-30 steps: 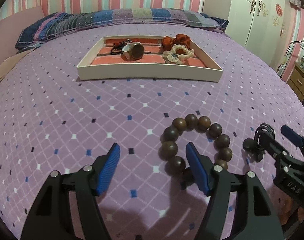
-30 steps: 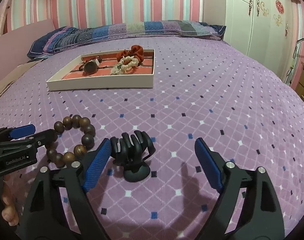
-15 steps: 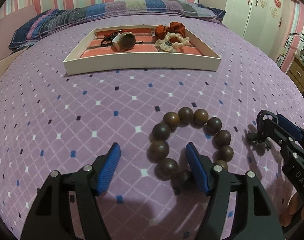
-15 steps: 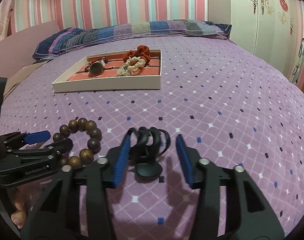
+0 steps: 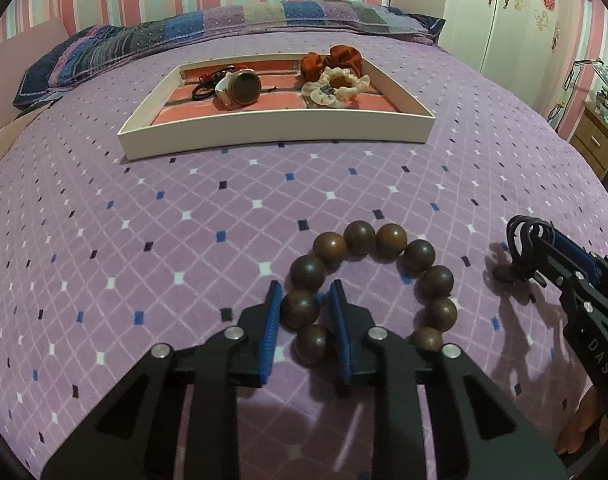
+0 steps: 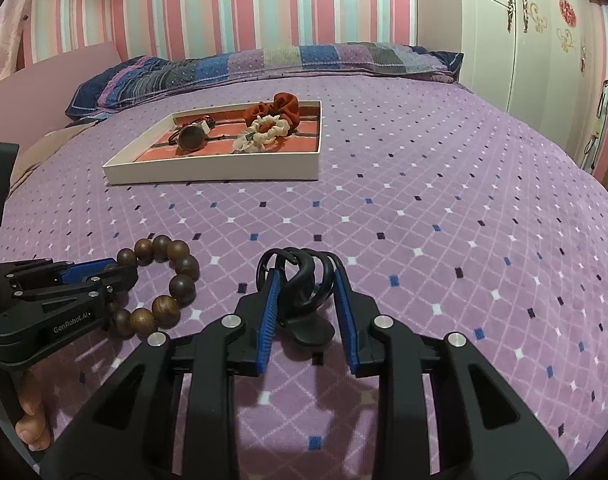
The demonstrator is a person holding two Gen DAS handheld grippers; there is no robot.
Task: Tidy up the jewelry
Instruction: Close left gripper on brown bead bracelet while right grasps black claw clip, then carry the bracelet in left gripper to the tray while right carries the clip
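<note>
A wooden bead bracelet (image 5: 367, 288) lies ringed on the purple bedspread (image 5: 144, 220). The left hand-held gripper (image 5: 302, 312) is closing, pads against one bead; the right hand-held gripper (image 6: 307, 300) is closing on a black claw clip (image 6: 300, 280). Open bedspread separates them from the white tray (image 5: 264, 132)

— What do the left gripper (image 5: 302, 312)'s jaws have?
— They are closing on one bead at the left side of the wooden bead bracelet (image 5: 369, 284), which lies on the purple bedspread (image 5: 144, 240).
— And at the right edge?
— The right gripper (image 5: 543, 248), closing around a black hair claw (image 5: 517, 252).
— Farther off?
— A white tray (image 5: 272, 132) holding a watch (image 5: 242, 89), a cream scrunchie (image 5: 335, 86) and a rust scrunchie (image 5: 331, 58).
</note>
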